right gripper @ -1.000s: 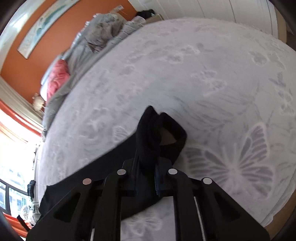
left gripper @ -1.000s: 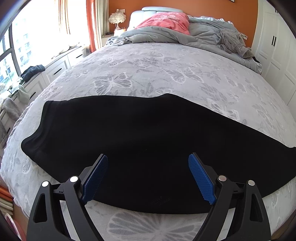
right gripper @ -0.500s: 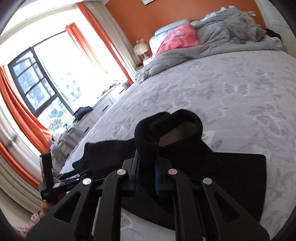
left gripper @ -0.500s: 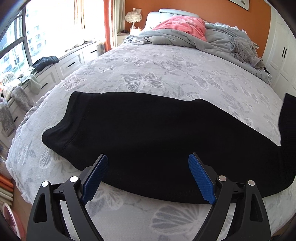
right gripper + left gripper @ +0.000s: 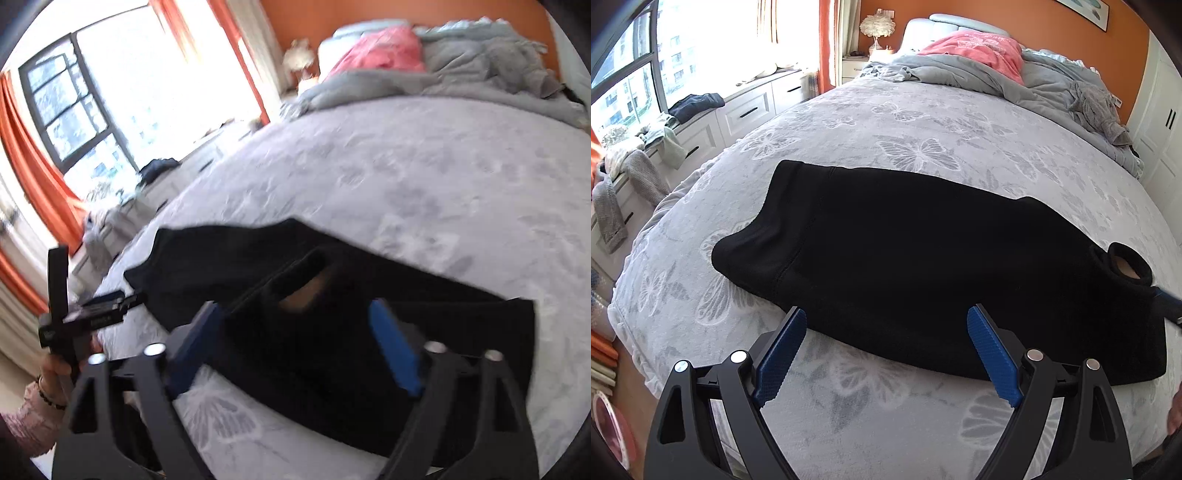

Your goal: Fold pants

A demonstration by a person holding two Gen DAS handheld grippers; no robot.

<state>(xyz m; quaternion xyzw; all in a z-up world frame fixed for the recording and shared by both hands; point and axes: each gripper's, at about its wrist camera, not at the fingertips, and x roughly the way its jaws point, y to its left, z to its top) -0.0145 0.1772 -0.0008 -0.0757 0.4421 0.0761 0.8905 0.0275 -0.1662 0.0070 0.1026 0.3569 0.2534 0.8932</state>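
The right gripper (image 5: 295,347) has just been opened; its jaws are spread with the cuff (image 5: 314,280) loose between them, unpressed. The left gripper (image 5: 886,354) is held apart and empty at the near edge of the pants (image 5: 905,258). The pants are laid on the bed (image 5: 960,122), legs brought over; further folds are judged to remain. Nothing is seen obstructing; a quilt (image 5: 997,81) is bunched well behind

One black pants (image 5: 923,266), two grippers, one bed (image 5: 923,122)
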